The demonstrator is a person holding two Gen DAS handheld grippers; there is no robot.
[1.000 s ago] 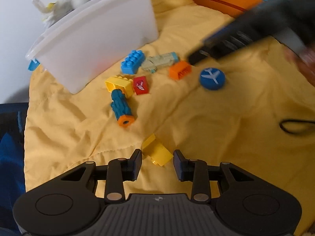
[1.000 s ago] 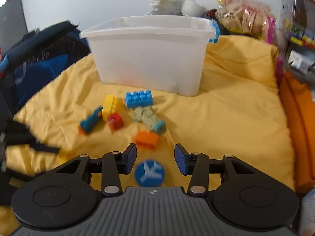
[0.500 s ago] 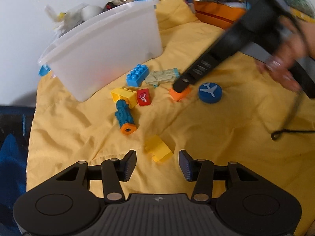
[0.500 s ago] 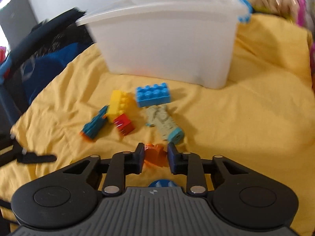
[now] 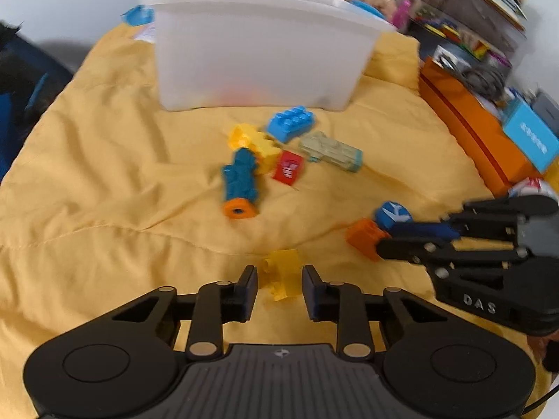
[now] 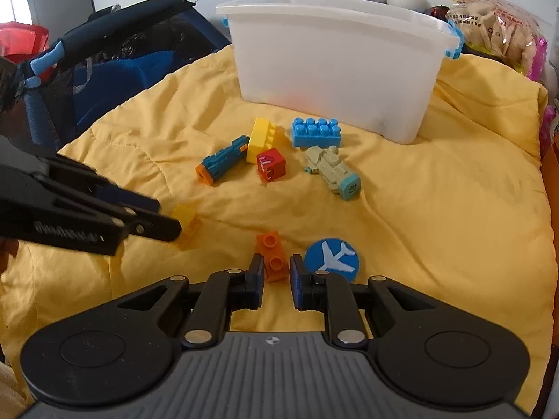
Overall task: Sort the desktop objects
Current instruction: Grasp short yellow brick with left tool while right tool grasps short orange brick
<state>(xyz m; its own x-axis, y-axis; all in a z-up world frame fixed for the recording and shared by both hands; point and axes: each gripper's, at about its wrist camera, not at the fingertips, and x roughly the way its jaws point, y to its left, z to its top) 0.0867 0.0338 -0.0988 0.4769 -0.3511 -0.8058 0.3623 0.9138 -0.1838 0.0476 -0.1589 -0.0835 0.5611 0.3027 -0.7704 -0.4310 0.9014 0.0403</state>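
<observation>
**Both tongs close on bricks**

Since a second ago the right tongs have left the blue airplane disc and taken the orange brick instead.

Left wrist view: the left tongs (image 5: 279, 288), jaws just closing, flank the small yellow brick (image 5: 282, 272) on the yellow quilt (image 5: 104, 174); contact is unclear.

Right wrist view: the right tongs (image 6: 276, 276) clamp the orange brick (image 6: 273, 256), beside the airplane disc (image 6: 332, 255). The white bin (image 6: 335, 70) stands behind the other bricks.

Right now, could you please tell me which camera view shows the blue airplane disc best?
The right wrist view shows the blue airplane disc best: its whole face and white plane are sharp and unobstructed. In the left wrist view, the disc is blurred, seen at an angle, and partly hidden behind the right gripper.
</observation>
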